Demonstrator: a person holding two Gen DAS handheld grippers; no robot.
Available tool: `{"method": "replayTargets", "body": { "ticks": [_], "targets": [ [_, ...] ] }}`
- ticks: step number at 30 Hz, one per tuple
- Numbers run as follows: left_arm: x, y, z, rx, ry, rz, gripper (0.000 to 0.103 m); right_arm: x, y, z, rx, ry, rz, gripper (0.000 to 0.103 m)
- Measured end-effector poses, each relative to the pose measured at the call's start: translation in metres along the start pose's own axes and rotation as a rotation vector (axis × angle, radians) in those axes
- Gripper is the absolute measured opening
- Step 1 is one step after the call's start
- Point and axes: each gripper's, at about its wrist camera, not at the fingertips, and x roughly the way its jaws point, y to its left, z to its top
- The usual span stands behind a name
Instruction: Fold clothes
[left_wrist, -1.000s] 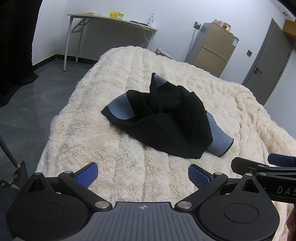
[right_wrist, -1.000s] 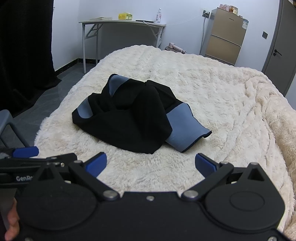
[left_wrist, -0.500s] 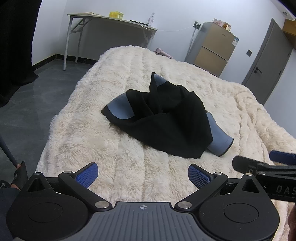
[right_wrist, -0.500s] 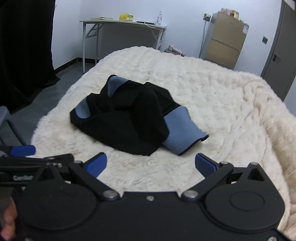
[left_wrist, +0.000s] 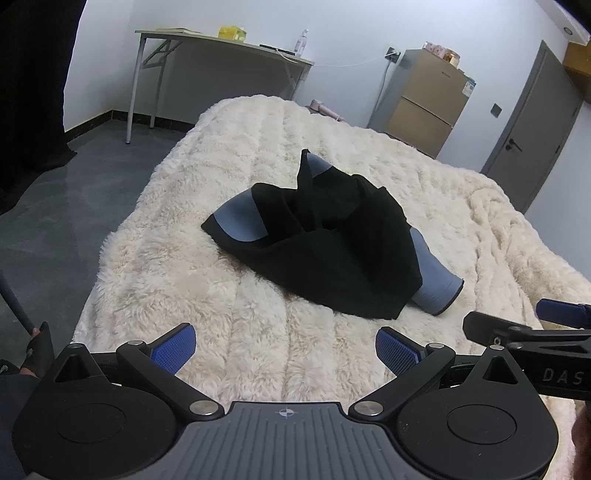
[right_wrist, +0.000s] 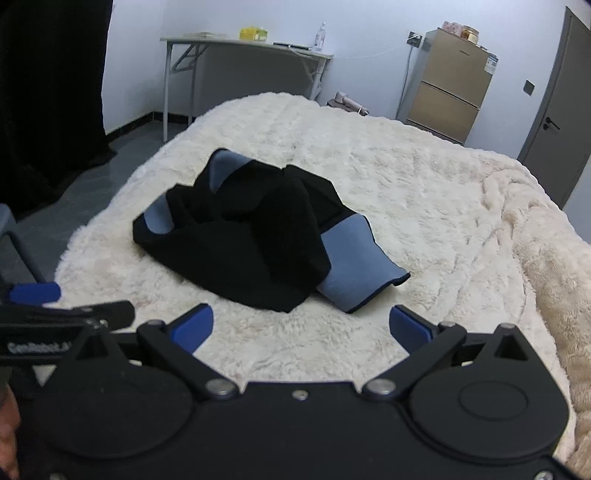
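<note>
Lying crumpled mid-blanket (left_wrist: 258, 332), the black-and-blue garment (left_wrist: 332, 243) hides its own shape in folds; left gripper (left_wrist: 284, 347) and right gripper (right_wrist: 301, 325) hover short of it, fingers spread, empty

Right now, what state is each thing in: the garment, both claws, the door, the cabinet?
Black and blue garment: crumpled in a heap on the cream blanket, unfolded, not held.
Left claw: open, empty, short of the garment.
Right claw: open, empty, short of the garment.
Grey door: closed.
Tan cabinet: doors shut.
</note>
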Motion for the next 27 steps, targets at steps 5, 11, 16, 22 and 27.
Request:
{"method": "replayTargets", "body": {
  "ticks": [5, 11, 16, 22, 27],
  "targets": [
    [-0.0008, 0.0007, -0.0005, 0.002, 0.002, 0.001, 0.103, 0.001, -0.0013, -0.0032, 0.023, 0.019, 0.015, 0.103],
    [0.0036, -0.0034, 0.0012, 0.016, 0.009, 0.005, 0.103, 0.001, -0.0033, -0.0046, 0.026, 0.014, 0.014, 0.103],
    [0.0051, -0.0058, 0.0006, 0.027, 0.014, 0.017, 0.103, 0.0012, -0.0045, -0.0089, 0.037, 0.013, 0.026, 0.103],
    [0.0073, -0.0071, -0.0005, 0.035, 0.022, 0.028, 0.103, 0.0037, -0.0066, -0.0107, 0.051, 0.019, 0.042, 0.103],
    [0.0075, -0.0065, -0.0009, 0.037, 0.025, 0.031, 0.103, 0.0054, -0.0072, -0.011, 0.054, 0.022, 0.051, 0.103]
  ]
}}
